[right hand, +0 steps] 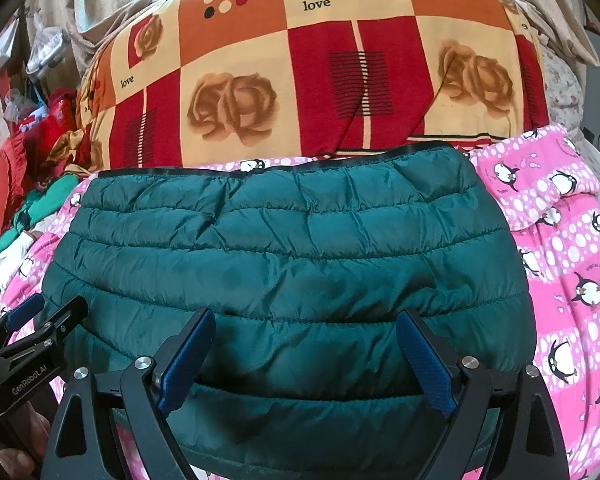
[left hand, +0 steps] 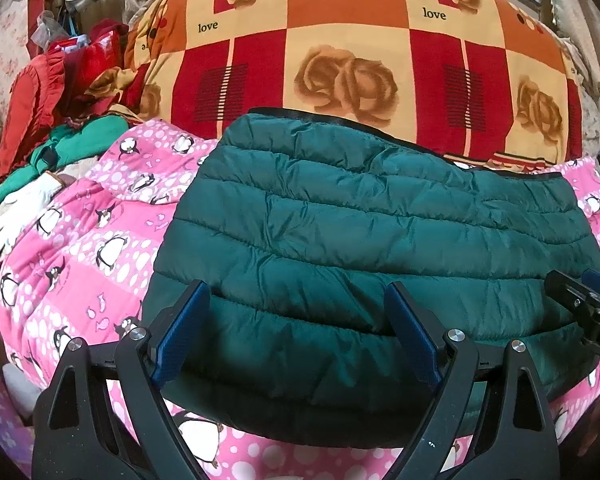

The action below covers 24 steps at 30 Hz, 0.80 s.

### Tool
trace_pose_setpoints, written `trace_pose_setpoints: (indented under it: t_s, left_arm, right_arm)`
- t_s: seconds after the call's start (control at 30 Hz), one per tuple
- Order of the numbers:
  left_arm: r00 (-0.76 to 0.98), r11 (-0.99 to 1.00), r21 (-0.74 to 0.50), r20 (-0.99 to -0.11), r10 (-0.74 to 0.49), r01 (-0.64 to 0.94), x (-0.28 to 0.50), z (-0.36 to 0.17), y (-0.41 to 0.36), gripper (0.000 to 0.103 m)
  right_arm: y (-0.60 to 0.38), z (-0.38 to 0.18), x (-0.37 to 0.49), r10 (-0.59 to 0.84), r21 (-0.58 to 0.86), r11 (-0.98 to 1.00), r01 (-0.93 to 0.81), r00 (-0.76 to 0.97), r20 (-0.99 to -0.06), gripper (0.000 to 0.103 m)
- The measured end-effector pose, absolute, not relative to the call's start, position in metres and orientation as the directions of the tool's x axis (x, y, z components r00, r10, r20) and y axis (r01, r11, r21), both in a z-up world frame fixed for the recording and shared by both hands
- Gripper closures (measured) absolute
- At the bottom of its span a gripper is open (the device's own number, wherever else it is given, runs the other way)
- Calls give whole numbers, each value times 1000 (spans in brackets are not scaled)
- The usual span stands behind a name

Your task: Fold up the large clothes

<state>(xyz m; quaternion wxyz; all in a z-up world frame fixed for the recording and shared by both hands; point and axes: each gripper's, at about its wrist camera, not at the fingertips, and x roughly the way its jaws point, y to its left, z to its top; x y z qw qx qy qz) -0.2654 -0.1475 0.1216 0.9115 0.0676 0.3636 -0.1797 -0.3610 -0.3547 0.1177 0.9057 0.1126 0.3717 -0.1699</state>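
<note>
Left gripper (left hand: 298, 312) and right gripper (right hand: 305, 340) hovered over the near edge of the folded green puffer jacket (right hand: 284, 264), jaws spread apart, empty. Jacket lay on the pink penguin quilt (left hand: 96, 232); rose blanket (left hand: 340, 52) beyond.

Both wrist views close, facing forward; share jacket (left hand: 372, 232).

The jacket (left hand: 364, 232) is dark teal, quilted in horizontal bands, with a black trim along its far edge. Under it the sheet (left hand: 80, 248) is pink in light and deep checks, printed with white dots and black-and-white penguins. Behind the jacket the blanket (left hand: 340, 40) is checked red, orange and cream, with brown roses, black stripes and the word "love". Left of the jacket lie green (left hand: 76, 140) and red cloths (left hand: 32, 104). Both grippers (left hand: 296, 304) (right hand: 304, 332) are black with blue pads.
</note>
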Motion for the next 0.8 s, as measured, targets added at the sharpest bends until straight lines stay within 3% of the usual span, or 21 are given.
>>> trace_pose_setpoints:
  t_s: [0.8]
  left_arm:
    - [666, 911, -34, -671, -326, 412, -245, 131, -151, 14]
  right_arm:
    - [-383, 126, -349, -184, 120, 921, 370, 687, -703, 13]
